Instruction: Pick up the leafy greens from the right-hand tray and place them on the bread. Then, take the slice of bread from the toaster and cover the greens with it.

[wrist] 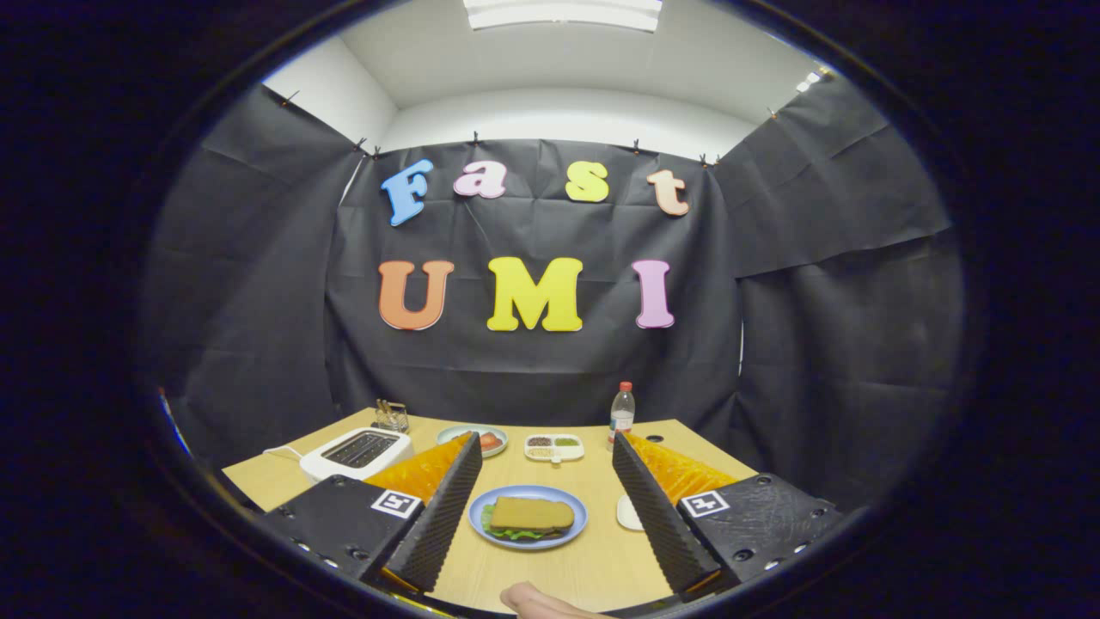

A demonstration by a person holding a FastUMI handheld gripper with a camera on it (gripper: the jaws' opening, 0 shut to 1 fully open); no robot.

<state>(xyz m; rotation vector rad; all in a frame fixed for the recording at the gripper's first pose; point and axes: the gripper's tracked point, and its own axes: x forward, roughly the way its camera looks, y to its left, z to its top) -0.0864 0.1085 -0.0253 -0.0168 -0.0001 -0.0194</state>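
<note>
On the wooden bench [593,559], a blue plate [528,517] carries a finished stack: a slice of bread [531,513] lying flat over leafy greens [516,534], whose edges poke out along the near side and at the left end. The tongs [543,507] hover above the bench with their fingers spread wide apart, holding nothing; the plate lies on the bench in the gap between them. Left of the plate and farther back stands a white toaster [357,452], its slots facing up, with a small wire rack [391,416] behind it. Beyond the plate sit a shallow dish [477,437] with something red in it, and a white divided tray [554,446] of small seasonings. A clear bottle with a red cap [622,413] stands upright behind and to the right of the plate. Just right of the plate, a small white dish [628,513] shows partly behind the right finger. Nearer than the plate, part of a hand [541,602] shows.
</note>
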